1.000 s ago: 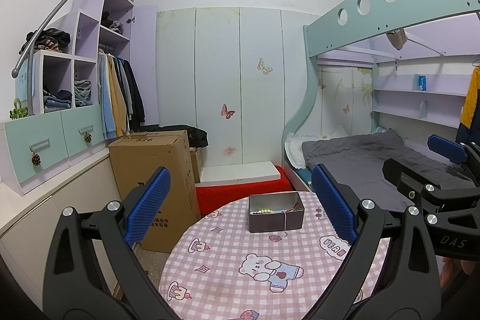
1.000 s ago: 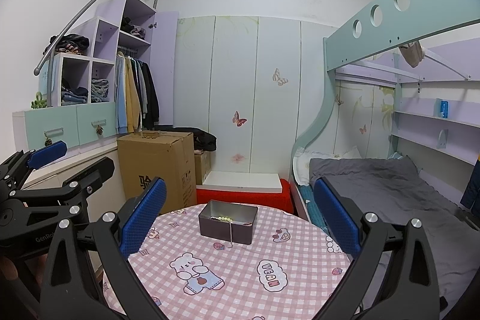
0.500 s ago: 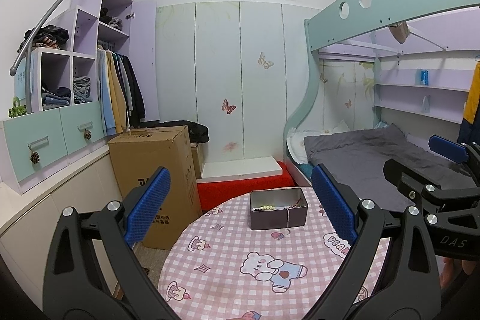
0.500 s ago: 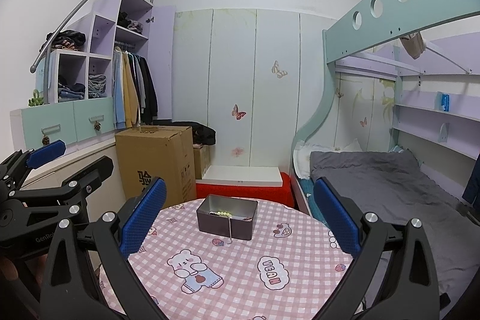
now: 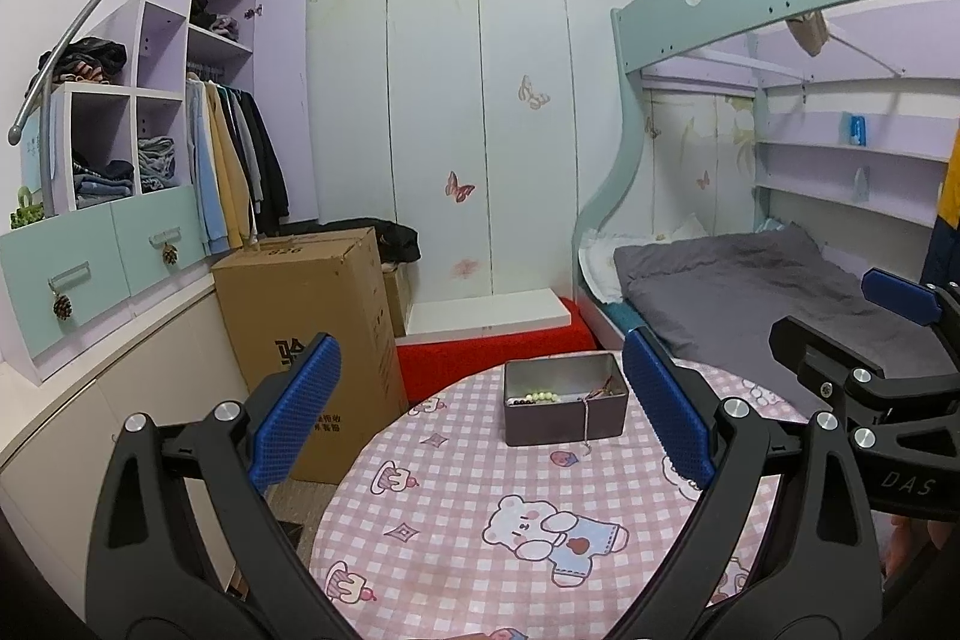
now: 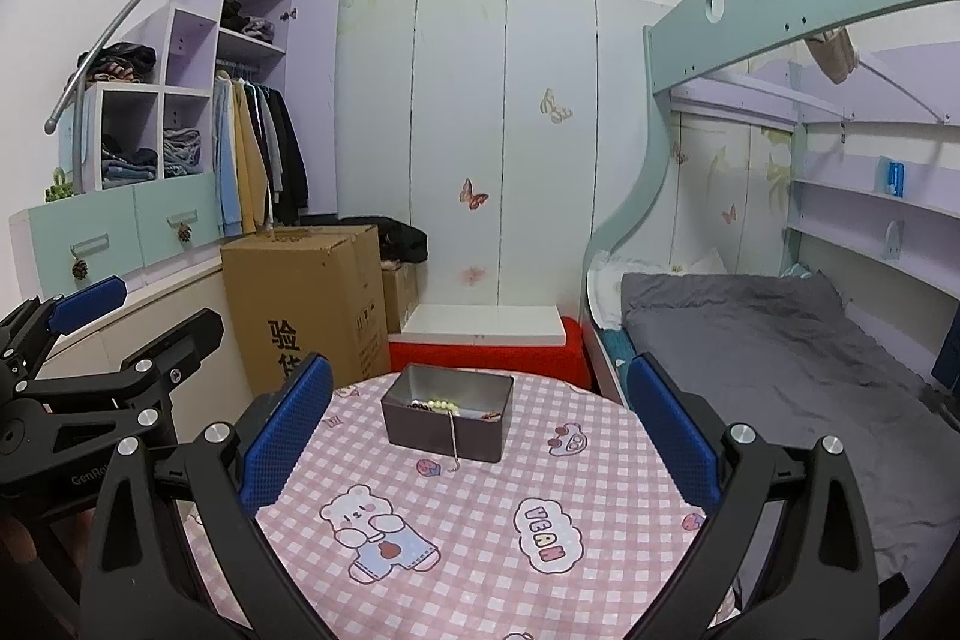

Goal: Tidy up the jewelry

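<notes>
Reading the visible print first: "VEGAN" patch (image 6: 547,528) on the pink checked tablecloth (image 6: 480,580), "DAS" on the right gripper (image 6: 480,436) body as seen from the left wrist view, "GenRo…" on the left gripper (image 5: 480,412) body. Both grippers hover level above the near table edge, jaws spread wide, nothing held. One grey tin (image 6: 447,421) sits ahead, between the fingers, holding a bead strand (image 6: 441,405); one chain (image 6: 454,439) hangs over its front wall
</notes>
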`<state>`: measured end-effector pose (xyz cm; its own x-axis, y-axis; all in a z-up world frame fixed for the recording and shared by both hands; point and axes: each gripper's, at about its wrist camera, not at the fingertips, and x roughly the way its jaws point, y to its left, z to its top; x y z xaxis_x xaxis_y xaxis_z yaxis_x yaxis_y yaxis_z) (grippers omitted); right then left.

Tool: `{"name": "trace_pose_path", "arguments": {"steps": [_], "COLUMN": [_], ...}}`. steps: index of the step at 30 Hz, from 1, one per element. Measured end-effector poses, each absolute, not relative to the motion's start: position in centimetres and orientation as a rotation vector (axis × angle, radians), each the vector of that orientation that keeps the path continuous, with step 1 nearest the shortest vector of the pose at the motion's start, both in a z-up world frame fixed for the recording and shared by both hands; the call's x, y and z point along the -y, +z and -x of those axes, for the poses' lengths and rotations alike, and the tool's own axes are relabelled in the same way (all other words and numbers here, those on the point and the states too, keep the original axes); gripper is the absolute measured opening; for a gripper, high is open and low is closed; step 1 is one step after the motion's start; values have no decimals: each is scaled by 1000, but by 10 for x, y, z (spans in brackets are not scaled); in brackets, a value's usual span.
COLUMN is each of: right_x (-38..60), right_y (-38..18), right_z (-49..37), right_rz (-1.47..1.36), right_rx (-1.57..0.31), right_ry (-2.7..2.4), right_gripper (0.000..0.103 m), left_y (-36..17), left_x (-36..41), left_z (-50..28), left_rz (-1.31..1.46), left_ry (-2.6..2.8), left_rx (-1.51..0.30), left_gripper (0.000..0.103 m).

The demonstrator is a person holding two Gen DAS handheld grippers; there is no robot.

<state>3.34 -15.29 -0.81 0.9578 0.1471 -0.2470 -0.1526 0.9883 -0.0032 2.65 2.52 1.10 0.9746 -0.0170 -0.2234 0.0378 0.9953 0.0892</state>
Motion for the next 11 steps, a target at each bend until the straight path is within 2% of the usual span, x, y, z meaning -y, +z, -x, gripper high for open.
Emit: {"name": "trace_pose_path", "arguments": {"steps": [11], "right_x": [156], "right_y": [-34], "right_z": [-71], "right_rz": [12], "right_rx": [-350], "right_ry": [140], "right_gripper": [95], "left_y": [-19], "left_x": [-19], "left_z": [-70], "left_rz": [-110], "left_ry": [-29], "left_rx": [-332], "left_gripper": [93]}}
